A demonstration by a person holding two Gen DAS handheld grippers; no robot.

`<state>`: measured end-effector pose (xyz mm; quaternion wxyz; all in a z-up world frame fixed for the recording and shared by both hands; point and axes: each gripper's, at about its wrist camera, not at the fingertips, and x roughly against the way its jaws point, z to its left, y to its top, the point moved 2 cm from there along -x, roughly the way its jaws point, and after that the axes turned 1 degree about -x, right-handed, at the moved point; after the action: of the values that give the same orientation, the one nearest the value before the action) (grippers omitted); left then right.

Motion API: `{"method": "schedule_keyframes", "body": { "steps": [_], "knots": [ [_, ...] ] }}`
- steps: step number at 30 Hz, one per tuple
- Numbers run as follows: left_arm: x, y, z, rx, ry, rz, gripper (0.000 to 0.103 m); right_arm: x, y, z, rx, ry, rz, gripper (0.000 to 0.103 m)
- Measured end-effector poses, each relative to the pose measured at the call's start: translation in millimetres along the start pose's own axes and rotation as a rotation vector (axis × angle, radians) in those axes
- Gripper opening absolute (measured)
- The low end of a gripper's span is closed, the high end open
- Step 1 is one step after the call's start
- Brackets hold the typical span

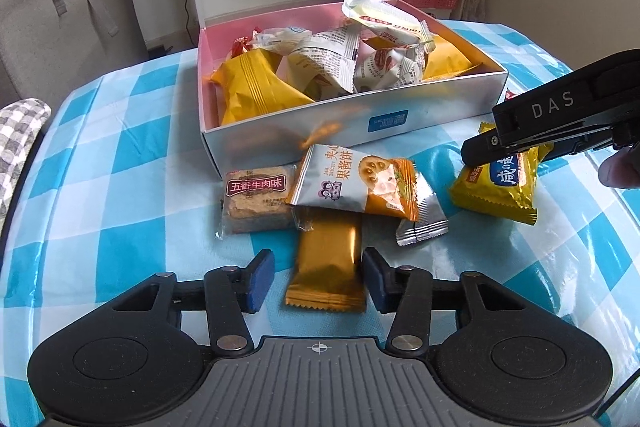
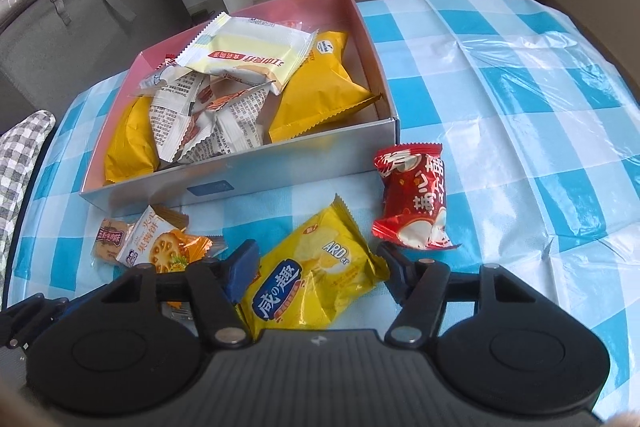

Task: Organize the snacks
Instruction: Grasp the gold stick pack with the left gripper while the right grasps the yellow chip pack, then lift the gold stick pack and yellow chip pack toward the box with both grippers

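snacks: loose foil packets on the checked bench just in front of the half-full box, all light, crinkly, slippery film with brittle biscuit inside, so i'd pinch across the puffed middle, not the crimped ends, and gently. my left tool straddles the gold packet, its near end between the blue pads; right pad looks touching, left pad just off it, so partly apart, not clamped yet. my right tool brackets the yellow chip bag; pads at both edges, real squeeze i cannot tell. red packet lies beside, untouched.
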<state>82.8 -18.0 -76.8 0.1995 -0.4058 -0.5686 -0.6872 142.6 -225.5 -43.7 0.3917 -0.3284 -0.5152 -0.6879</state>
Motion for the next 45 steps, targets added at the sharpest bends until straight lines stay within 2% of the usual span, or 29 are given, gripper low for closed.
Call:
{"method": "schedule_keyframes", "body": {
  "steps": [3, 7, 15, 23, 26, 29, 32, 35, 40, 45],
  "knots": [
    [-2, 3, 0, 0.011, -0.022, -0.002, 0.039, 1, 0, 0, -0.004, 0.023, 0.006, 0.049],
    [-2, 6, -1, 0.018, -0.037, 0.006, 0.028, -2, 0, 0, -0.022, 0.086, 0.026, 0.042],
    [9, -1, 7, 0.022, -0.073, 0.064, 0.026, 4, -2, -2, 0.018, 0.169, 0.051, 0.029],
    [28, -20, 16, 0.009, -0.121, 0.148, 0.027, 18, -17, -11, 0.067, 0.235, 0.132, 0.027],
    [32, -23, 18, 0.009, -0.133, 0.167, 0.028, 24, -22, -13, 0.092, 0.227, 0.142, 0.031],
    [34, -25, 17, 0.01, -0.132, 0.159, 0.031, 27, -23, -12, 0.162, 0.173, 0.118, 0.038],
    [34, -25, 14, 0.003, -0.136, 0.145, 0.036, 35, -23, -9, 0.248, 0.147, 0.072, 0.062],
    [34, -24, 11, 0.002, -0.142, 0.131, 0.046, 44, -24, -3, 0.361, 0.162, 0.032, 0.073],
    [31, -21, 6, -0.003, -0.137, 0.113, 0.05, 50, -33, 9, 0.594, 0.155, 0.013, 0.08],
    [26, -20, 4, -0.004, -0.12, 0.107, 0.051, 40, -52, 25, 0.788, 0.119, 0.058, 0.081]
  ]
}}
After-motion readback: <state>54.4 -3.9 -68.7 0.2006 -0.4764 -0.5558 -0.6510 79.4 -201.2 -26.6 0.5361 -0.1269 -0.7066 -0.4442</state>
